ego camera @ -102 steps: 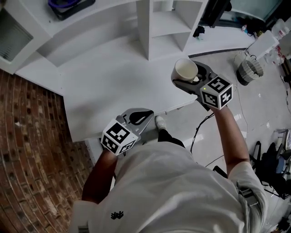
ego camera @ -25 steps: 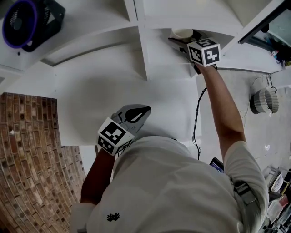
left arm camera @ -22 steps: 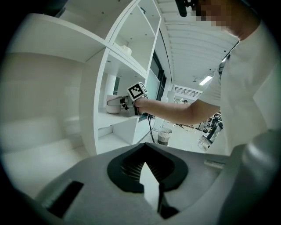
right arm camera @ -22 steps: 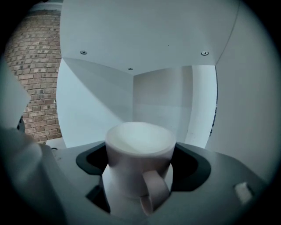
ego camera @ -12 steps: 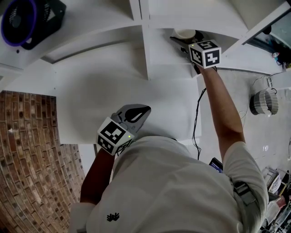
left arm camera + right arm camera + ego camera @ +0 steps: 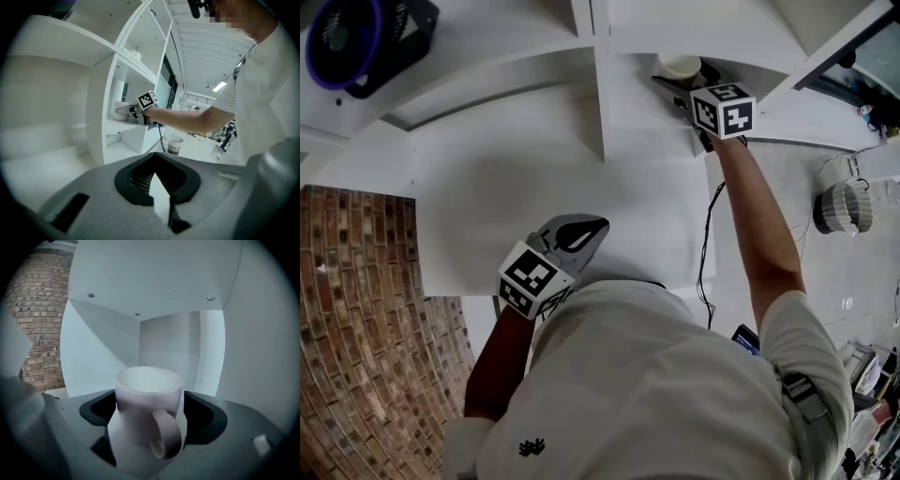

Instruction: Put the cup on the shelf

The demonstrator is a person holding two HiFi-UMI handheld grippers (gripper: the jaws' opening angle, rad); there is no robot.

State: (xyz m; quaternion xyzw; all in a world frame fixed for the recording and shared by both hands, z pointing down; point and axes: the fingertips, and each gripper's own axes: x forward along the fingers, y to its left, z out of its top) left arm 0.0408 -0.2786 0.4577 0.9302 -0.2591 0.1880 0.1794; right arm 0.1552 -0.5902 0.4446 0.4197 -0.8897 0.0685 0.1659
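A white cup (image 6: 147,385) with its handle toward the camera stands upright inside a compartment of the white shelf (image 6: 637,103). My right gripper (image 6: 149,401) reaches into that compartment with the cup (image 6: 680,67) between its jaws. The jaws are opening, and dark gaps show on both sides of the cup. From the left gripper view the right gripper (image 6: 136,111) and the cup (image 6: 123,112) appear small, resting on the shelf board (image 6: 119,127). My left gripper (image 6: 586,232) hangs low over the table's near edge, shut with nothing in it.
A white table (image 6: 534,187) lies under the shelf, whose upright divider (image 6: 598,103) stands left of the cup's compartment. A black fan with a purple ring (image 6: 356,42) sits on top at far left. Brick floor (image 6: 356,309) is at left, a cable (image 6: 705,244) and a round grey object (image 6: 836,208) at right.
Since the earliest frame my right gripper carried the cup from the table's edge up into the shelf compartment. Over the last second it has hardly moved. The left gripper has stayed put.
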